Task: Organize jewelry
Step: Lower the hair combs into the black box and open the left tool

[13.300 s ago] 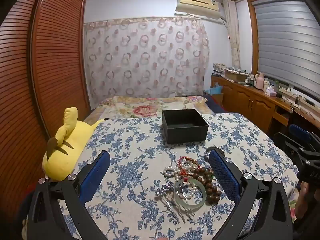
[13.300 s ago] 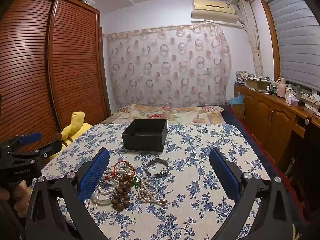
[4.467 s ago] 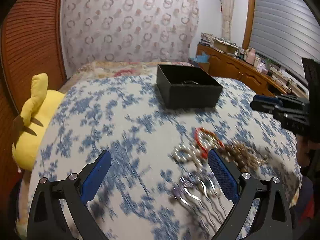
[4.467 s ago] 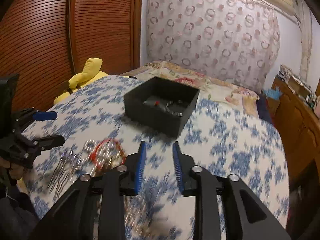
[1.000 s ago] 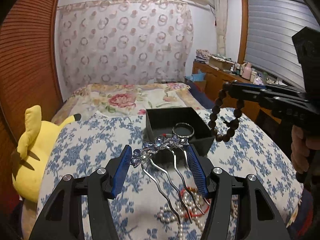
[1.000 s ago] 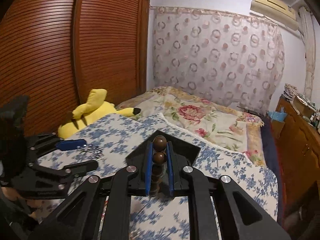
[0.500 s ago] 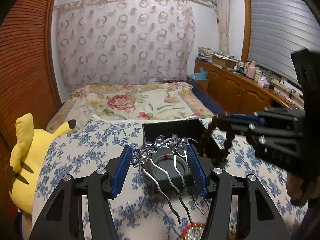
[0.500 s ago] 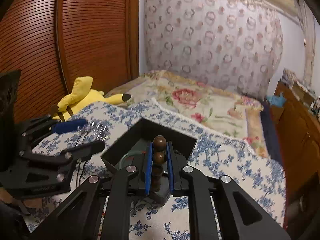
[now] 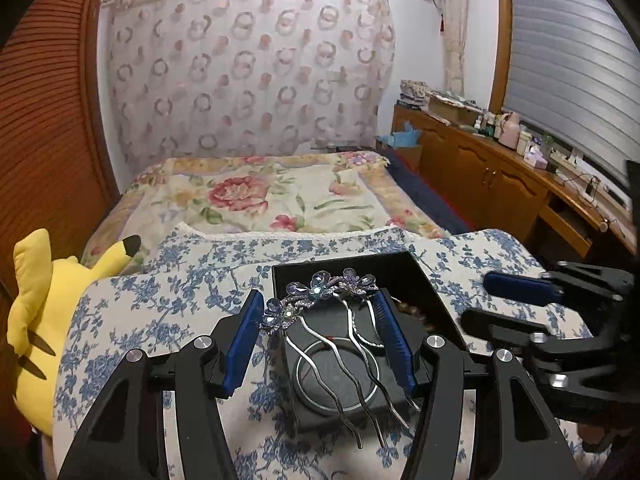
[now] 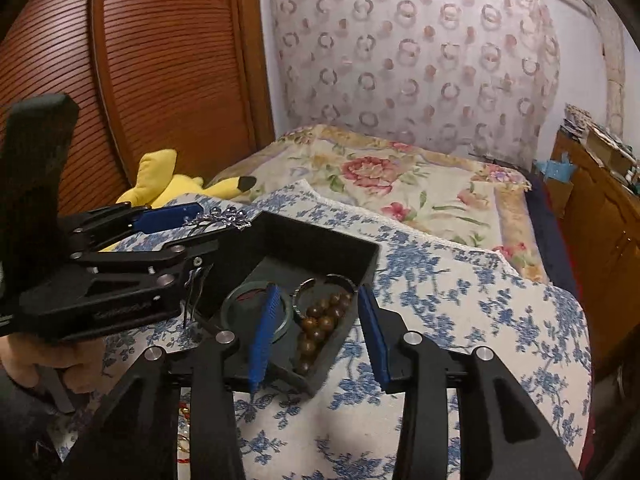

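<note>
My left gripper (image 9: pixel 320 344) is shut on a silver hair comb with purple jewelled flowers (image 9: pixel 320 292) and holds it over the black box (image 9: pixel 420 276). A green bangle (image 9: pixel 308 392) lies in the box. My right gripper (image 10: pixel 318 328) is open over the box's near right corner (image 10: pixel 360 256). A string of brown wooden beads (image 10: pixel 320 320) lies in the box between its fingers, beside a silver ring (image 10: pixel 304 288) and the green bangle (image 10: pixel 236 300). The left gripper (image 10: pixel 192 228) with the comb shows in the right wrist view at the box's left rim.
The box stands on a blue-flowered cloth (image 9: pixel 160 292) on a bed. A yellow plush toy (image 9: pixel 36 300) lies at the left edge. A wooden sideboard (image 9: pixel 500 184) runs along the right wall. A red bracelet (image 10: pixel 184 408) lies on the cloth near me.
My right gripper has opened and the brown beads have dropped into the box. My left gripper has moved the comb forward, further over the box.
</note>
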Motion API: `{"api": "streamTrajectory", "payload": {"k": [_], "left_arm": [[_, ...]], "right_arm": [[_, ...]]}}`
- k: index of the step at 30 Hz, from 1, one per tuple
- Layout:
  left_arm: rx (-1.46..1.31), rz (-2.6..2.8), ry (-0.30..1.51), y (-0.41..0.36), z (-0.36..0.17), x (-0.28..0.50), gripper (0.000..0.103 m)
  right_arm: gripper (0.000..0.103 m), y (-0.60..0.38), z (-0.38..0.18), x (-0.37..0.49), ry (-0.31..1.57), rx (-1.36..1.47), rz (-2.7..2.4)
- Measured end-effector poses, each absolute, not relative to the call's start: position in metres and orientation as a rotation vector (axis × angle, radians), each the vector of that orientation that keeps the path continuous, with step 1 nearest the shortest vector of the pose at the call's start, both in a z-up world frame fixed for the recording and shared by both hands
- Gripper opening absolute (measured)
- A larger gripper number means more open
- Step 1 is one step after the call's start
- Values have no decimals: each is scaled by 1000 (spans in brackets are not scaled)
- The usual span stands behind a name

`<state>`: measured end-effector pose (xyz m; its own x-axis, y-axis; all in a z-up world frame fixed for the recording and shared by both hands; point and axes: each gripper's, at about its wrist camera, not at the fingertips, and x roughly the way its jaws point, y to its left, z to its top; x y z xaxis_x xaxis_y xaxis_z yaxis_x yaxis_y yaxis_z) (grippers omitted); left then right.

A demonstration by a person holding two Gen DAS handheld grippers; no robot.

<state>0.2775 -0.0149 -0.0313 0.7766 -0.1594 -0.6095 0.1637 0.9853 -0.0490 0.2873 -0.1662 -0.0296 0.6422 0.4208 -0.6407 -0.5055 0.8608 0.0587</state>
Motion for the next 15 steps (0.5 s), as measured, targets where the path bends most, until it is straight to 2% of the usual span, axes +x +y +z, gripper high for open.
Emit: {"api": "streamTrajectory", "payload": {"k": [15], "left_arm": [[82, -154, 695, -35, -46, 292, 56]], "right_arm": [[44, -198, -39, 266, 676, -134, 505]]}}
